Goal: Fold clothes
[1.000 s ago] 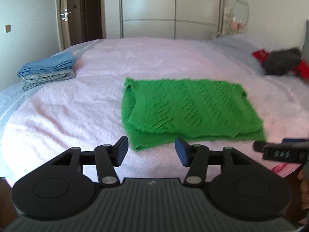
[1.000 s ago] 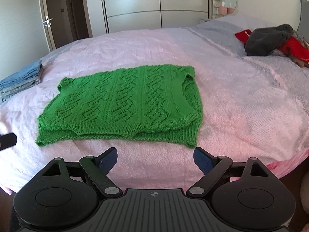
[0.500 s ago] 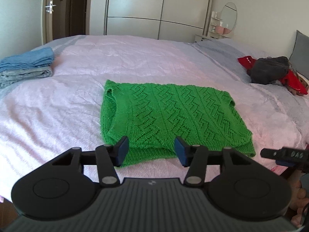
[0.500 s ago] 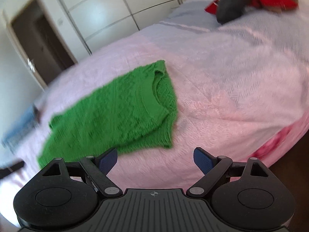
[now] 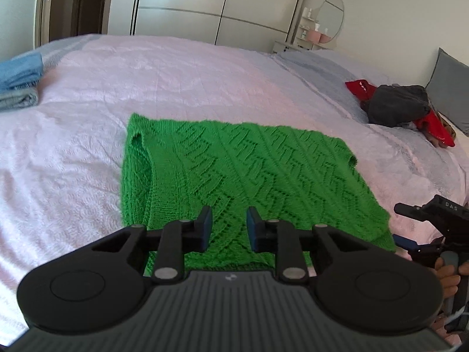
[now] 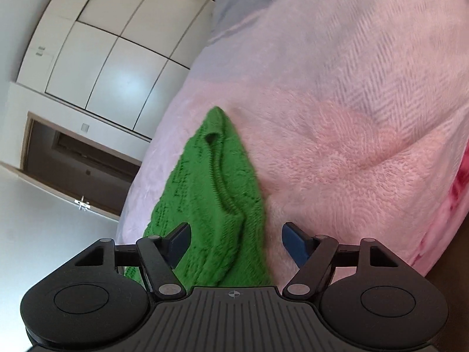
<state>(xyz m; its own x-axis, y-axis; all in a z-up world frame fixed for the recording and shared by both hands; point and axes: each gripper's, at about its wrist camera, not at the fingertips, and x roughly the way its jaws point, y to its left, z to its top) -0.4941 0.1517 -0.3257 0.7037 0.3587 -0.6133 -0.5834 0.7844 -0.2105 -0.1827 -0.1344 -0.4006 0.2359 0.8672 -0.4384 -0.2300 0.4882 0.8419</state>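
**A:** Sweater (image 5: 243, 176) lies flat on the bed (image 5: 205, 82), doubled; soft, stretchy open knit, light, likely to snag.

**B:** Pinch both layers at an edge. Left tool (image 5: 227, 228) is narrowly parted, right tool (image 6: 234, 242) spread wide, both empty.

Both wrist views low, near, tilted, over shared green sweater (image 5: 249, 173) (image 6: 217, 205).

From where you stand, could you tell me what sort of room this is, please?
Most likely a home bedroom: a large bed with a pink cover, a tall built-in wardrobe behind it, and a small dressing table with a round mirror in the corner.
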